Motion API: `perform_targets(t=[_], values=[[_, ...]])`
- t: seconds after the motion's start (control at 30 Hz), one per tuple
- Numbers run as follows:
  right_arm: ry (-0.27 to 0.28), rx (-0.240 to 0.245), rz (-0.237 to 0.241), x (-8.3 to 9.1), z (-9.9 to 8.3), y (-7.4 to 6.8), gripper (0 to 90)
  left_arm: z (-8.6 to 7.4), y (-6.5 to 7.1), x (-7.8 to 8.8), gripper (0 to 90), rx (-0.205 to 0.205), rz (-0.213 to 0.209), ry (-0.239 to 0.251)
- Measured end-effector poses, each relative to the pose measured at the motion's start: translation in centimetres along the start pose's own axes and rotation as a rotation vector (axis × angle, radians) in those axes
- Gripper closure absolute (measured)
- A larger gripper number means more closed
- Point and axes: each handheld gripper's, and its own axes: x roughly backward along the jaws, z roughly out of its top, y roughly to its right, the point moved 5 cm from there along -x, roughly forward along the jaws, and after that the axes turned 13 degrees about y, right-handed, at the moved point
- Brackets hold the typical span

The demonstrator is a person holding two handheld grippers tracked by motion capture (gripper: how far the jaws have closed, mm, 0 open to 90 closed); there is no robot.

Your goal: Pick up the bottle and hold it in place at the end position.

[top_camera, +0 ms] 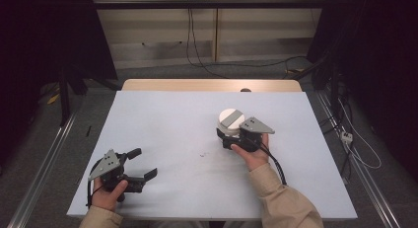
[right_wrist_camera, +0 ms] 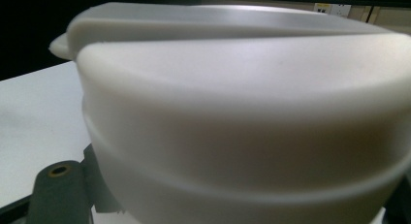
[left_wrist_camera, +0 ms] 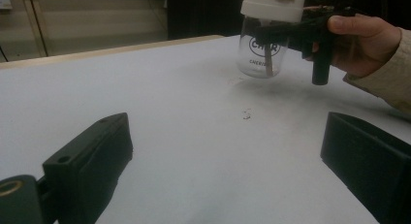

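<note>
One clear jar (top_camera: 229,123) with a white lid (left_wrist_camera: 272,4) and dark printed lettering, partly hidden, sits right of the white table's (top_camera: 162,119) centre, at three o'clock. Two grippers: the right gripper (top_camera: 230,137) is clamped around the jar; the left gripper (top_camera: 140,165), at seven o'clock, holds its jaws wide, empty.

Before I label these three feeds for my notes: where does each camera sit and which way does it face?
High view: above the person's side, looking forward and down on the white table; both forearms and hands show.
Left gripper view: on the left gripper, facing across the table to the jar; its own open jaws show.
Right gripper view: on the right gripper, close against the jar's white lid.
All three share the jar.
</note>
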Motion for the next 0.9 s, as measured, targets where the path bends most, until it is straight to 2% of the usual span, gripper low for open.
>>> perform_targets(t=[0.9], values=[[-0.008, -0.012, -0.011, -1.8, -0.4, 0.0, 18.5, -0.1, 0.0, -0.1, 4.1, 0.005, 0.000, 0.000]])
